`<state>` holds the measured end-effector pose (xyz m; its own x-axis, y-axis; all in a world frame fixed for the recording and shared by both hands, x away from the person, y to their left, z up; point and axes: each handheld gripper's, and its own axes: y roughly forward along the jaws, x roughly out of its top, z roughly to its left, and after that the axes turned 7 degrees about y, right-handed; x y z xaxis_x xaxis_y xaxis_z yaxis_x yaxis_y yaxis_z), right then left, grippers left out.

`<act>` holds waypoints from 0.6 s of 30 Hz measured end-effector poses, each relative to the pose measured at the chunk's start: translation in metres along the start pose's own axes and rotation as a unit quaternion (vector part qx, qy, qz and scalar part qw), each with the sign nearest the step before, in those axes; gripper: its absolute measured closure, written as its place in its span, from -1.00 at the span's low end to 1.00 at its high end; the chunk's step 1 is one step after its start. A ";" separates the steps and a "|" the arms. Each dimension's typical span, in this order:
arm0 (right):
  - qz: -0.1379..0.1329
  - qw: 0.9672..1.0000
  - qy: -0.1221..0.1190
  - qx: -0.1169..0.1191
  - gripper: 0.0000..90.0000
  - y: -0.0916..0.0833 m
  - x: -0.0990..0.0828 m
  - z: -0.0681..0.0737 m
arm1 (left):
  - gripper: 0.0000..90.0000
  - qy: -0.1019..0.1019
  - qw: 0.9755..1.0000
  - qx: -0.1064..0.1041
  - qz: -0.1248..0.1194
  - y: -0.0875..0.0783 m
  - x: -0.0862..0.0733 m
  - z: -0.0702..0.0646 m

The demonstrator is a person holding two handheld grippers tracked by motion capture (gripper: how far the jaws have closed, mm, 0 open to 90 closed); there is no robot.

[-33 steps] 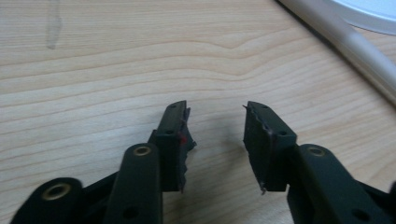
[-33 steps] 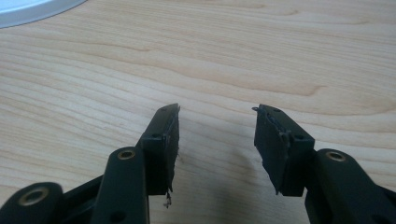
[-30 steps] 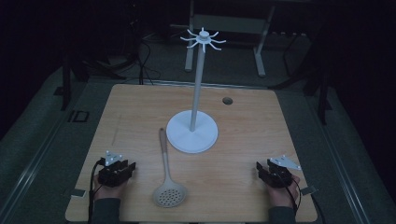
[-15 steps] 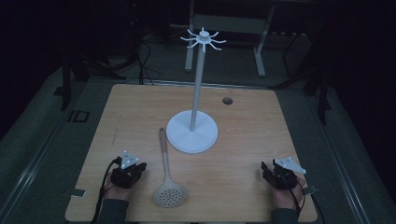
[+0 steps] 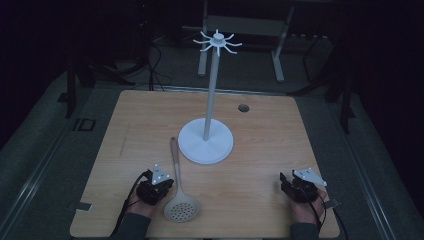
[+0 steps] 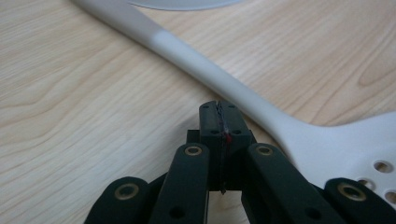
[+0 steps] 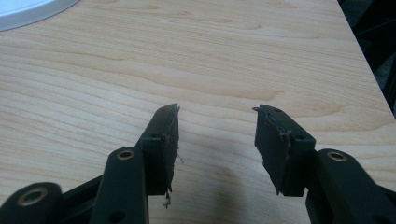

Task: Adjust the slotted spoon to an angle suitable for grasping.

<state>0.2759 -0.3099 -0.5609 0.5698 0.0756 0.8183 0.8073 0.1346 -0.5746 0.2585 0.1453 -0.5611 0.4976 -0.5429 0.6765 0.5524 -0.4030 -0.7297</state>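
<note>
left gripper (image 5: 161, 186) moved beside skimmer (image 5: 179, 200), jaws closed empty

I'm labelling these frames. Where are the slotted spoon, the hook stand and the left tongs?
slotted spoon (image 5: 181, 209), high view, on its perforated bowl.
hook stand (image 5: 205, 141), high view, on its round base.
left tongs (image 6: 219, 112), left gripper view, where the shut tips meet.

The high view looks forward and down from above the near edge, taking in the whole wooden table (image 5: 260, 130). Each gripper view sits low and close over the wood, facing the far side. The left gripper view shares the slotted spoon (image 6: 224, 84) and stand base (image 6: 182, 3) with the high view; the right gripper view shares the base's rim.
</note>
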 end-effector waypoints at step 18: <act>-0.002 1.000 0.001 -0.002 0.09 -0.001 -0.001 -0.001 | 1.00 0.036 0.998 -0.053 -0.009 0.005 0.018 -0.032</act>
<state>0.2744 -0.3107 -0.5612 0.5676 0.0736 0.8200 0.8097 0.1307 -0.5721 0.2488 0.1097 -0.5553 0.4371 -0.5851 0.6831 0.4847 -0.4865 -0.7269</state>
